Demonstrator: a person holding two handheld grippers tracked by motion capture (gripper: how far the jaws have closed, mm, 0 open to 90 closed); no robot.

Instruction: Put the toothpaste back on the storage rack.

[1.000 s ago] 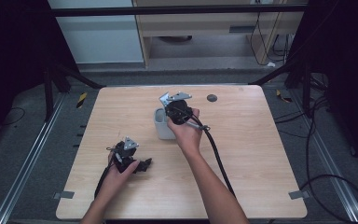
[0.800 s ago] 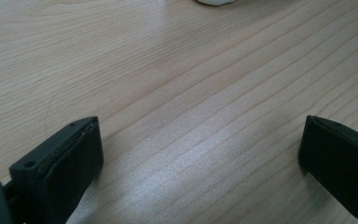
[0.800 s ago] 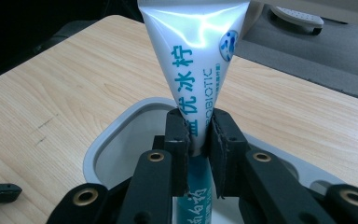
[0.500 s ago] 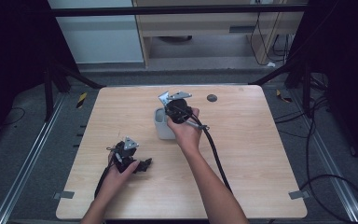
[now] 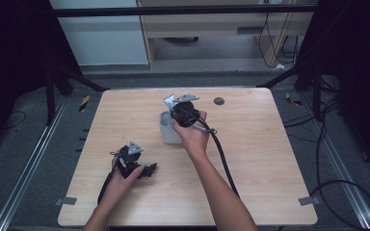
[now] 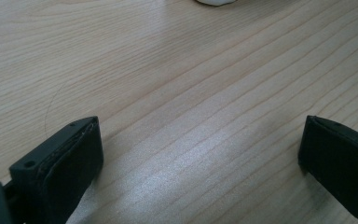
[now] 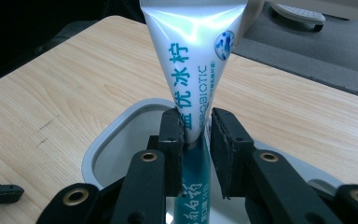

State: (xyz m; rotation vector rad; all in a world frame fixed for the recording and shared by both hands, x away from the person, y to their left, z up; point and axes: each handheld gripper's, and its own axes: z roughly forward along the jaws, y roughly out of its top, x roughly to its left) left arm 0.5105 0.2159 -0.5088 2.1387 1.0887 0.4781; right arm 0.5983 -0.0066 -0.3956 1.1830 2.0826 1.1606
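Right tongs (image 7: 196, 135) clenched on a white plastic tube with teal lettering (image 7: 193, 60), held upright over a pale grey rounded-square cup (image 7: 121, 130) on the light wooden table (image 5: 270, 159).

The jaws pinch the tube near its middle; its lower end is already inside the cup, its wide crimped end pointing up. The cup stands near the table's middle. Left tongs (image 6: 196, 163), nearer the person than the cup and to its left, are released, jaws wide apart and low over bare wood with nothing between them. To seat the tube well, I judge it should go straight down, kept clear of the cup's rim, and be let go only once it rests.
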